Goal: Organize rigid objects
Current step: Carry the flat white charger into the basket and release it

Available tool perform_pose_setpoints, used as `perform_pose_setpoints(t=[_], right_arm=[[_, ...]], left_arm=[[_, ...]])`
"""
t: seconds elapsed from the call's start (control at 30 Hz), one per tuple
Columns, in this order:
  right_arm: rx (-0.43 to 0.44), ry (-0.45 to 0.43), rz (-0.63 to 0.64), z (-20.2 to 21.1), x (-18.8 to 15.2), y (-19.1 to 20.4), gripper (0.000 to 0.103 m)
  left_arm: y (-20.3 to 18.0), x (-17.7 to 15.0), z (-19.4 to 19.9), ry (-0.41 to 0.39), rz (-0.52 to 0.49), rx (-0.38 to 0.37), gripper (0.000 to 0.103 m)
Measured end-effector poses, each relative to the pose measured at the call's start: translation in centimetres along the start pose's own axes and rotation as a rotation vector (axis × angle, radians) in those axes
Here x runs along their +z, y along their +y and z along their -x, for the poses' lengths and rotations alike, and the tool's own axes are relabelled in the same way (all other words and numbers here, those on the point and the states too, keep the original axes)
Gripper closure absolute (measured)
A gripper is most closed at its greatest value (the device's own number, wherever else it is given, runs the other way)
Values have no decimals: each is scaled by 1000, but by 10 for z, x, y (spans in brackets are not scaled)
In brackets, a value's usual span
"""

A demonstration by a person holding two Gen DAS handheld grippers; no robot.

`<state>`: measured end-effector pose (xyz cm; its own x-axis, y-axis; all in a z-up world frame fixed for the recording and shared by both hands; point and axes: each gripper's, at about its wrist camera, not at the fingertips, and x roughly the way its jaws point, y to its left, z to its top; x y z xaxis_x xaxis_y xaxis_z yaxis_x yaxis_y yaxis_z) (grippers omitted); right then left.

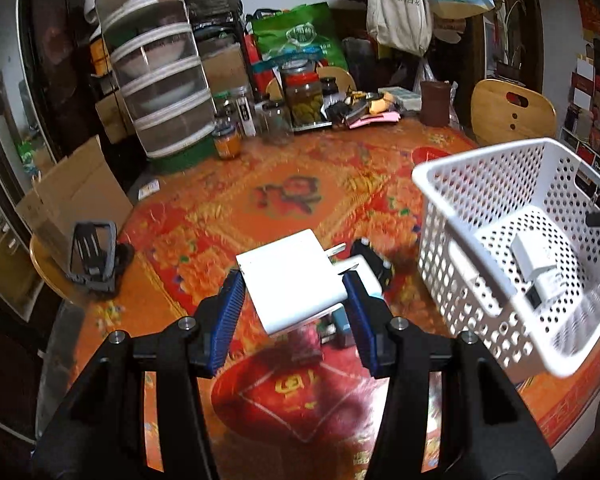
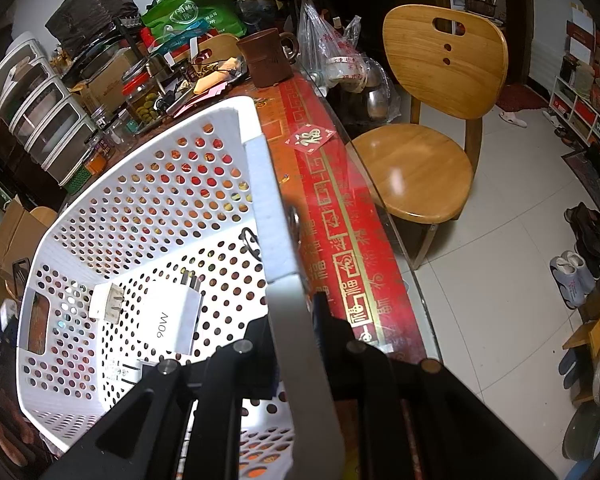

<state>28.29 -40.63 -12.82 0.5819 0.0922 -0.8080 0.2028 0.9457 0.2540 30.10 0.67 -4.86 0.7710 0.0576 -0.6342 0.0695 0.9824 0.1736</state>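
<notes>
My left gripper (image 1: 294,286) is shut on a white square power adapter (image 1: 290,280) and holds it above the red patterned tablecloth (image 1: 260,200). Its plug prongs point right. Below it lie a black-and-white object (image 1: 370,264) and other small items, partly hidden. The white perforated basket (image 1: 480,184) stands tilted at the right with white chargers (image 1: 538,266) inside. My right gripper (image 2: 296,312) is shut on the basket's rim (image 2: 276,216). Inside the basket I see a white 90W charger (image 2: 172,320) and a smaller white plug (image 2: 106,300).
A black phone stand (image 1: 92,256) sits at the table's left edge. Jars (image 1: 304,96), a tiered mesh rack (image 1: 160,80) and a brown mug (image 1: 434,102) crowd the far side. A wooden chair (image 2: 428,120) stands beside the table's glass edge.
</notes>
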Motion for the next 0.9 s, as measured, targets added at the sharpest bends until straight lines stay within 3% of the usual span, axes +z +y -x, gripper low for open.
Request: perform_pose_setpoints(t=[0.4,0.9], right_arm=[[-2,2,4,0,1,1,91],[-1,3,4,1,2,1,91]], left_arm=[[-36,47,-2,-7,-29,12,55],[-126,95,-13,27,-153,-36,55]])
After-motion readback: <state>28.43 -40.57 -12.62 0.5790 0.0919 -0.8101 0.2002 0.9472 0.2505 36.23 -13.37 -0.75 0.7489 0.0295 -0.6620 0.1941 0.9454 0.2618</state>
